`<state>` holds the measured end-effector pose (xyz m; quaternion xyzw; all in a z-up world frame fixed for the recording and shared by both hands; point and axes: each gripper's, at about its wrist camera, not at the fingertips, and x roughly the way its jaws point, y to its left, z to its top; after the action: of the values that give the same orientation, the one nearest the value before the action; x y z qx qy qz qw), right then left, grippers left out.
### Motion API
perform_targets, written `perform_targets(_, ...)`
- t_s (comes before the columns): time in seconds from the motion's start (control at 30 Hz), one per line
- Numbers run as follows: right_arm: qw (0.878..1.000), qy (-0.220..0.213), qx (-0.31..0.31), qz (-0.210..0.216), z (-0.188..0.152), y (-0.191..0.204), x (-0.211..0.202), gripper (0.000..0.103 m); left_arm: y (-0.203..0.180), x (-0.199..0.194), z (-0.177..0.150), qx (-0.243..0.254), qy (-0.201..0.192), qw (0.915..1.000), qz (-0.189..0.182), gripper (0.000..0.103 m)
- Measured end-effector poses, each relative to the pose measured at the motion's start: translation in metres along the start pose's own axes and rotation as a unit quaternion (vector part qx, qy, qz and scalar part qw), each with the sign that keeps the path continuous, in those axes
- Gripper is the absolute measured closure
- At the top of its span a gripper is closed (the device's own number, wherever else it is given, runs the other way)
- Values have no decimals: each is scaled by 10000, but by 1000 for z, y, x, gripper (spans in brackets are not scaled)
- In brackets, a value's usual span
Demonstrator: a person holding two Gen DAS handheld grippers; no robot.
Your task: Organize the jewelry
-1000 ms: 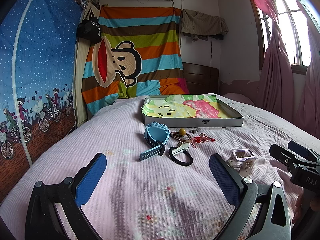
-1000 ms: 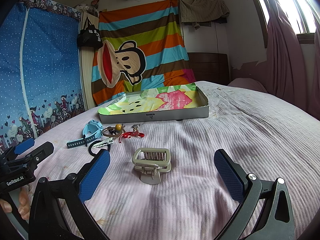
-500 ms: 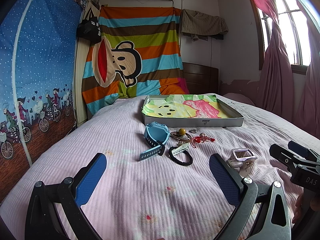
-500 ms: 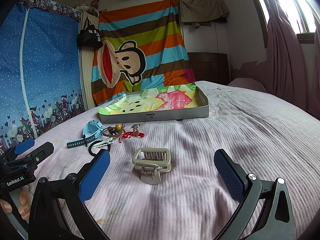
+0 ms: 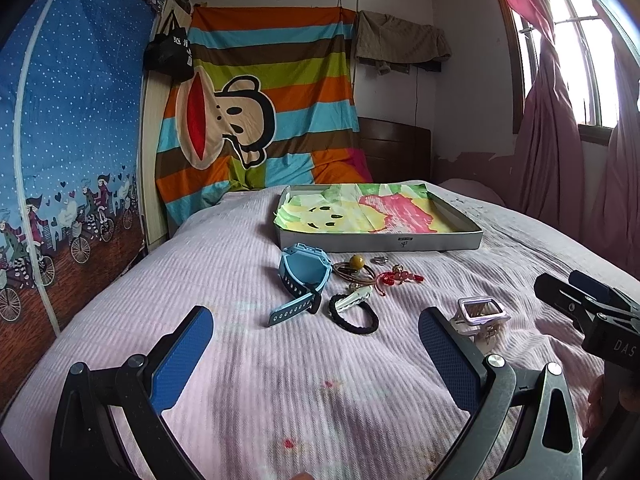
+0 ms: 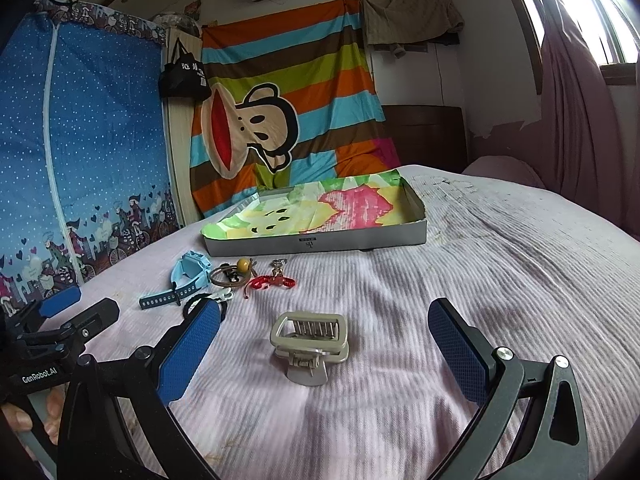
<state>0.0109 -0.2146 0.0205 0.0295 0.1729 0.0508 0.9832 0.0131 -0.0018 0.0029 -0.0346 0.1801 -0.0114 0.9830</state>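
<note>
My left gripper [image 5: 316, 354] and right gripper [image 6: 324, 348] low over the pink bed [image 6: 500, 280], both jaws apart, hair claw [image 6: 309, 340] ahead, tray [image 6: 316, 242] beyond

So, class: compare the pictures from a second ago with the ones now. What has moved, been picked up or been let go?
Nothing visibly changed. Both the left hand-held gripper and the right hand-held gripper stay open and empty, the beige plastic claw hair clip lies on the pink ribbed bedspread, and the shallow grey cardboard tray holds no jewelry.
</note>
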Motion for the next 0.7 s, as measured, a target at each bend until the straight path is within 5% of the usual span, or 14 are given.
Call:
perform_targets(0.37, 9997, 61, -55, 244, 17, 2, 25, 1, 22, 39, 24, -497, 537, 9971, -191, 0)
perform_targets(0.7, 9960, 751, 24, 482, 11, 4, 63, 1, 33, 85, 39, -543, 1169, 9911, -346, 4)
